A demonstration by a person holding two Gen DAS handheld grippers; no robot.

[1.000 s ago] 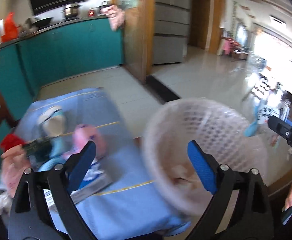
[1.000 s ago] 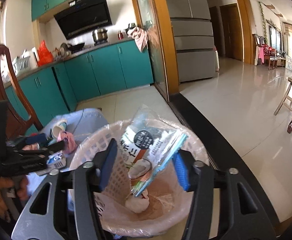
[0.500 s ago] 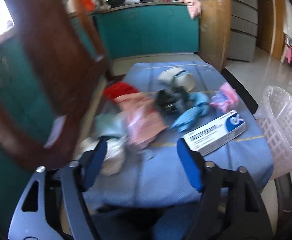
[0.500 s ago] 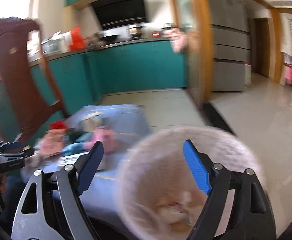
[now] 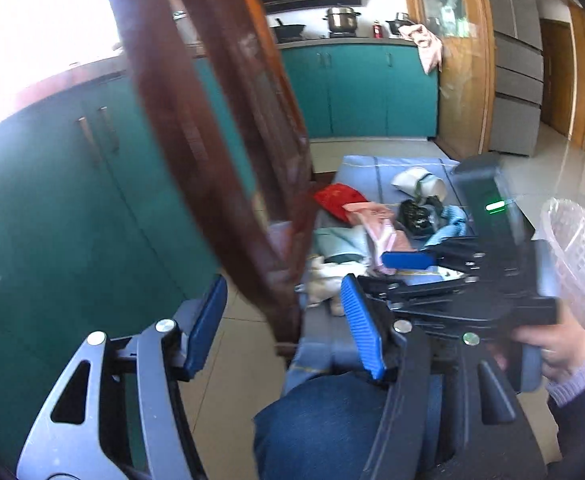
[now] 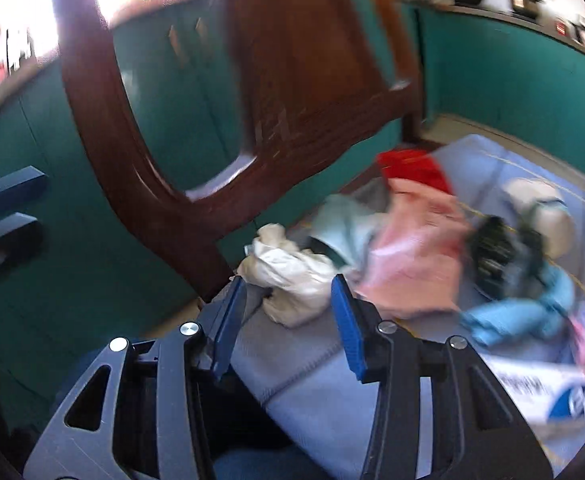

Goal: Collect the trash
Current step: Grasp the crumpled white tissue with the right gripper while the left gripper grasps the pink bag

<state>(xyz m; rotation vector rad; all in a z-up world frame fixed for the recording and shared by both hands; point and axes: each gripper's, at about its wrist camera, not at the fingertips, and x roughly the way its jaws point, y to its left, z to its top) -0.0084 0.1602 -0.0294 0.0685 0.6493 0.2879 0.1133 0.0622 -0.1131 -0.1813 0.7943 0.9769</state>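
Trash: crumpled white wrapper point(image 6: 292, 280) just ahead of right gripper point(image 6: 288, 320), jaws apart, closing, empty; box lettering blurred; left gripper point(image 5: 284, 328) likewise

Chair back point(image 5: 228, 152): dark red-brown wood, glossy varnish, worn pale in patches, left of the left gripper point(image 5: 284, 320). Gripper pads point(image 5: 362, 332): ribbed blue plastic on matt dark frames with bright metal screws. Table cover point(image 6: 332, 392): soft matt blue cloth with stitched seams. Ahead of the right gripper point(image 6: 288, 316), a crumpled white wad point(image 6: 292, 280) (paper or thin film, unclear). Basket point(image 5: 580, 256), far right: translucent plastic lattice. Floor tiles point(image 5: 232, 360): smooth, shiny.
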